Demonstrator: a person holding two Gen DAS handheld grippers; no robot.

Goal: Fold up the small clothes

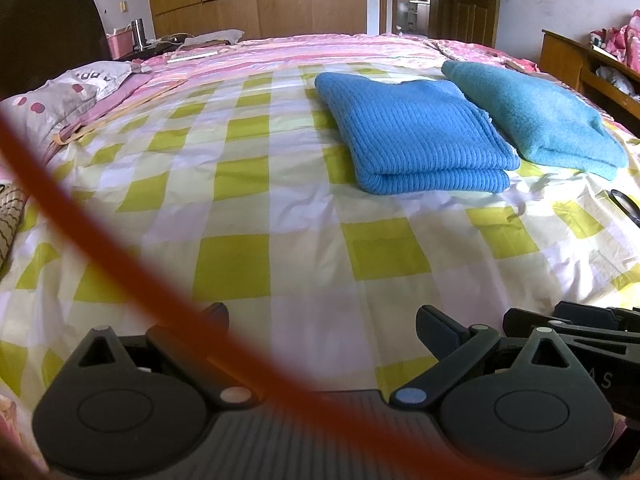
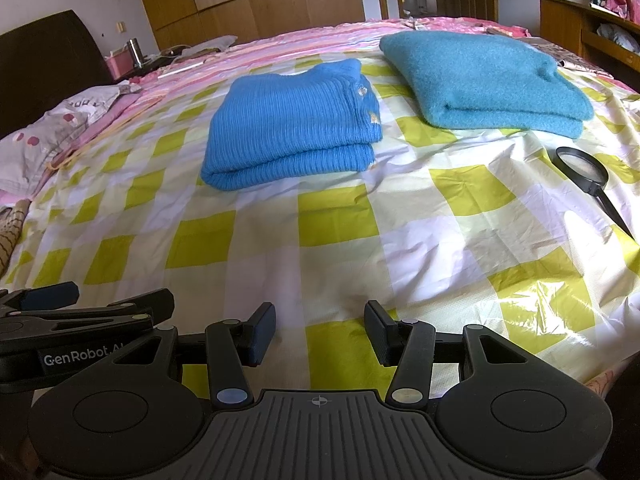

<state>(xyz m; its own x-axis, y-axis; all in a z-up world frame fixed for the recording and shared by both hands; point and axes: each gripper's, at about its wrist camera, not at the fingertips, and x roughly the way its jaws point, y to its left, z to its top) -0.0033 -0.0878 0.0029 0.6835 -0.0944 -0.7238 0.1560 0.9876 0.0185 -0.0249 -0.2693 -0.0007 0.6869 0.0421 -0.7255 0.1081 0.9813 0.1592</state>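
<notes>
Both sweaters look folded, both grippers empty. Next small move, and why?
Probably hold both grippers back and end the fold, rather than reach in again. The ribbed blue sweater and the teal sweater both lie folded flat, side by side on the checked sheet. The left gripper and right gripper are open, holding nothing, short of both.

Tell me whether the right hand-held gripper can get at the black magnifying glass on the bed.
Probably yes: the right hand-held gripper is open and empty, and only bare checked bedsheet lies between it and the black magnifying glass.
</notes>
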